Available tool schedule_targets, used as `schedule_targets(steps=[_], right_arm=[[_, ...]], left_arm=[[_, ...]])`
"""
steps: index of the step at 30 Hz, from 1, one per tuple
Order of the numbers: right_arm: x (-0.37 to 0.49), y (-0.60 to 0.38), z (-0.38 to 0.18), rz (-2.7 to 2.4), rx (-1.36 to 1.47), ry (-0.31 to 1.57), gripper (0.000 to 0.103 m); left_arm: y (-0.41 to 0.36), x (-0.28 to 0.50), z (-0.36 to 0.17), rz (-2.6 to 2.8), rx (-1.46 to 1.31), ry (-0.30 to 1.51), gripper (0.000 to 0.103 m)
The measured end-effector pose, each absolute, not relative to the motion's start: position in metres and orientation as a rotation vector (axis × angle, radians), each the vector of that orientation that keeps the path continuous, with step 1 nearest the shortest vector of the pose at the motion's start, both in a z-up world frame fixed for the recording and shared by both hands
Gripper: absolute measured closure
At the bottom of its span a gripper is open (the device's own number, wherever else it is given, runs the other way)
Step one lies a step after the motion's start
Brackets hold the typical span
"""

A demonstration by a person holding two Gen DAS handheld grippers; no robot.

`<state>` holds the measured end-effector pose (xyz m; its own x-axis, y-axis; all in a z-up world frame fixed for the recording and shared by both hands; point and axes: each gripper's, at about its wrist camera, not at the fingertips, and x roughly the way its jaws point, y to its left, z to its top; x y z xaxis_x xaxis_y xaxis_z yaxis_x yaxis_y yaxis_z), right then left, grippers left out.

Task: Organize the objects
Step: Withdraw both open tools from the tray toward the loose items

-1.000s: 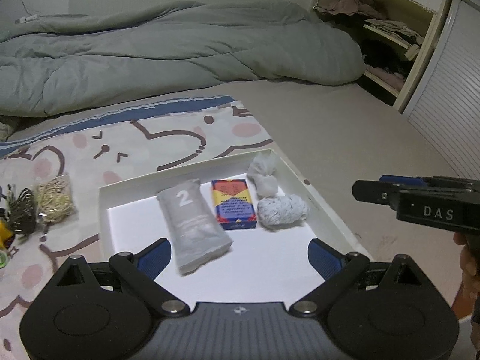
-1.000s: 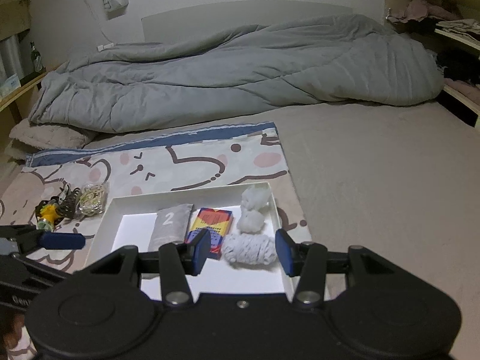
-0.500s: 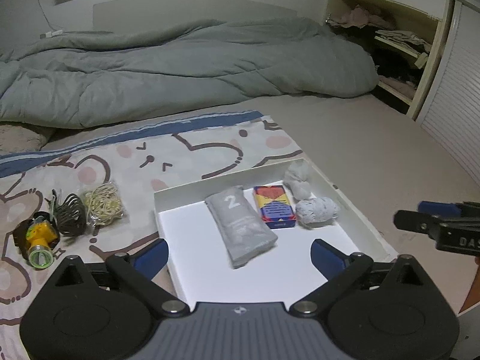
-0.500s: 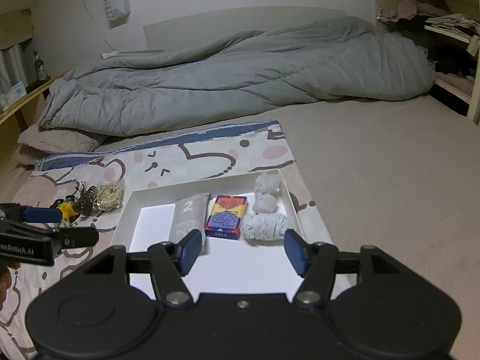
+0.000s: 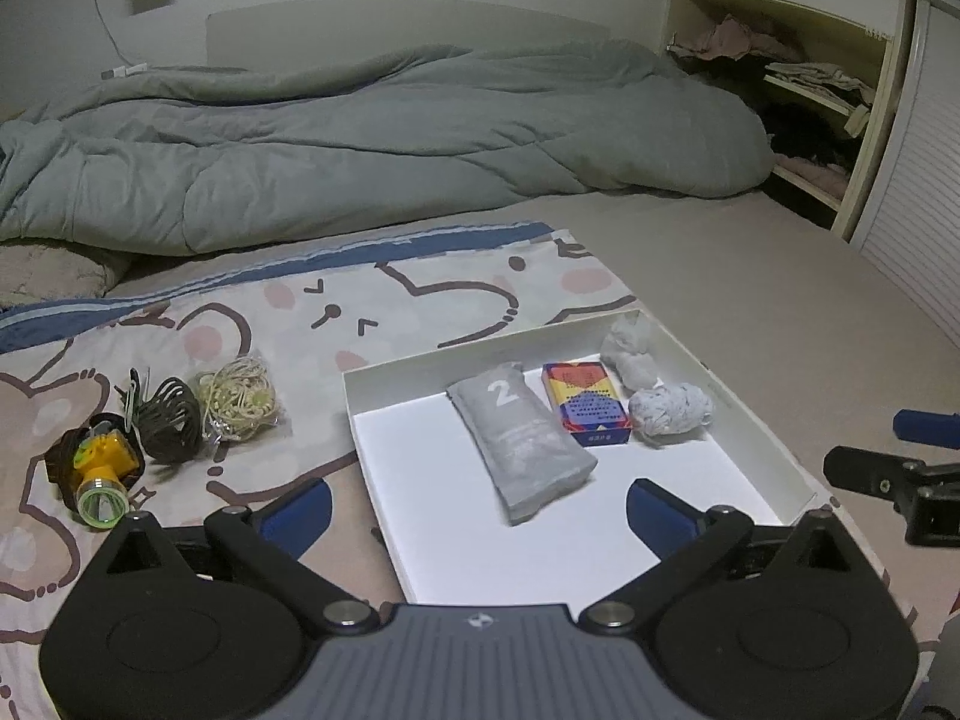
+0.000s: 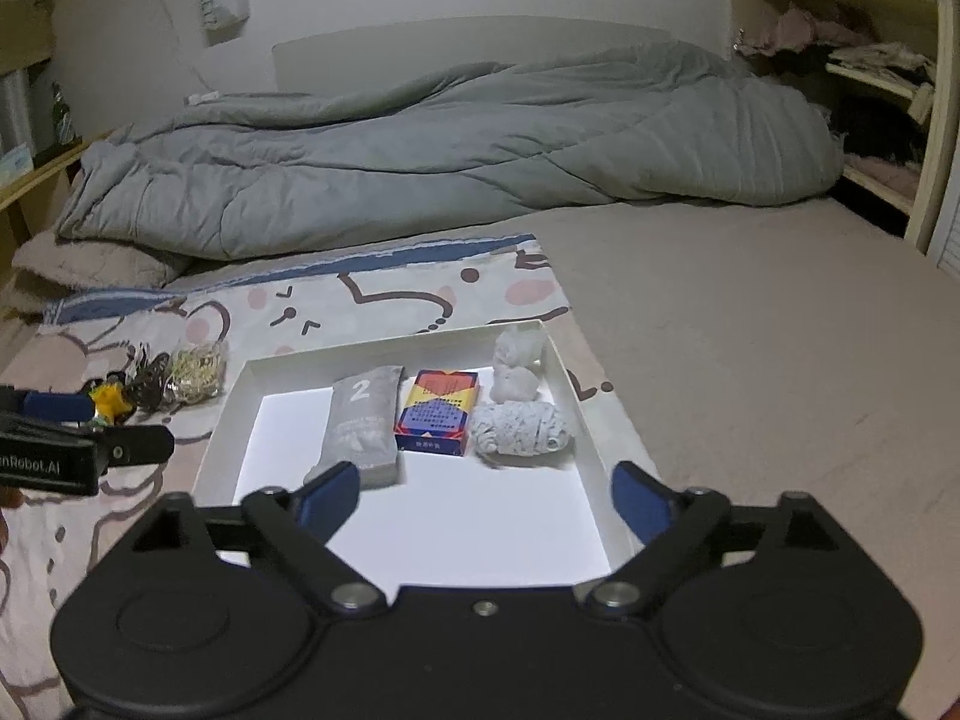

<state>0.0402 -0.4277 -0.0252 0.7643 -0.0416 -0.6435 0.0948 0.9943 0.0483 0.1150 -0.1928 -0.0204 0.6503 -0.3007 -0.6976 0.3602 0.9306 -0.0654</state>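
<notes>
Both grippers – left [image 5: 477,504], right [image 6: 486,498] – are hovering spread apart, empty, over the tray [image 5: 744,414]. Best next: left reaching toward ten o'clock for the twine [image 5: 237,399], pinching its middle.

Both claws have drawn back from the shallow white cardboard tray [image 5: 750,420]. The left claw [image 5: 477,507], wide apart as before, has pulled away and to the left, so the yellow headlamp [image 5: 102,468], the black coiled cord [image 5: 171,420] and the bundle of pale rubber bands [image 5: 240,399] on the cartoon-print sheet [image 5: 420,300] now show. The right claw [image 6: 486,498] has spread from nearly closed around the grey yarn ball [image 6: 519,429] to wide open, well short of it.
</notes>
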Motion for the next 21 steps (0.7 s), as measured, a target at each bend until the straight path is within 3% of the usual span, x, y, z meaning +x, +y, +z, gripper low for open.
schedule_targets(steps=[6, 21], right_arm=[[0.044, -0.421, -0.031, -0.106, 0.079, 0.704, 0.0], [0.047, -0.415, -0.035, -0.133, 0.087, 0.722, 0.0]], left_arm=[[-0.191, 0.112, -0.024, -0.373, 0.094, 0.767, 0.0], [-0.182, 0.113, -0.025, -0.35, 0.095, 0.75, 0.0]])
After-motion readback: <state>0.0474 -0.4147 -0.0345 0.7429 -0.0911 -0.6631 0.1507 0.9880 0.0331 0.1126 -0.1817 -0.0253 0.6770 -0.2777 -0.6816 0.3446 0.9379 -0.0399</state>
